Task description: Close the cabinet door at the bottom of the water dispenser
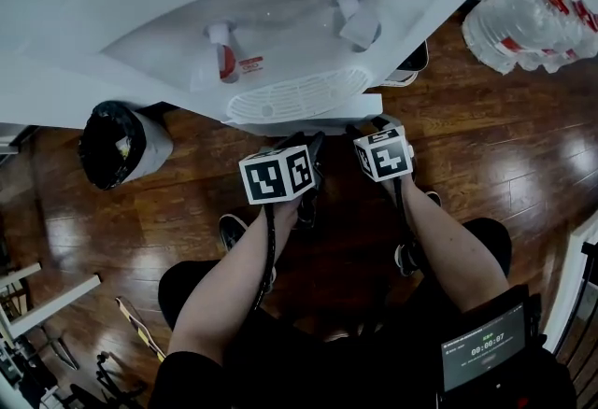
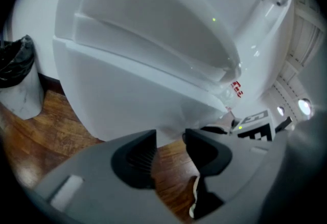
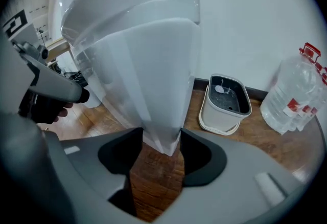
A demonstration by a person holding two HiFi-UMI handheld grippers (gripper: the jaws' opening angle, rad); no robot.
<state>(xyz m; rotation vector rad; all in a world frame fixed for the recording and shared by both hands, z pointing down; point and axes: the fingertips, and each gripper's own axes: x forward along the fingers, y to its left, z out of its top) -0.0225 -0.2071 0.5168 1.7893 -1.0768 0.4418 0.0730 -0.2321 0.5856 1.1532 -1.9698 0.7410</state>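
the left hand-held gripper (image 2: 170,149) hangs slightly open and empty before the water dispenser (image 2: 153,49). the right hand-held gripper (image 3: 156,154), wide open and gripping nothing, frames the lower corner of what seems the cabinet door (image 3: 163,95), likely poised to push it. the dispenser's red print is too blurred to read.

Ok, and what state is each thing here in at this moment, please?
Cabinet door: seems swung open, not gripped.
Left gripper: open, empty.
Right gripper: open, door edge between its jaws.
Bin with black bag: upright, open top.
Small white bin: upright, open top.
Water bottle: upright, capped.
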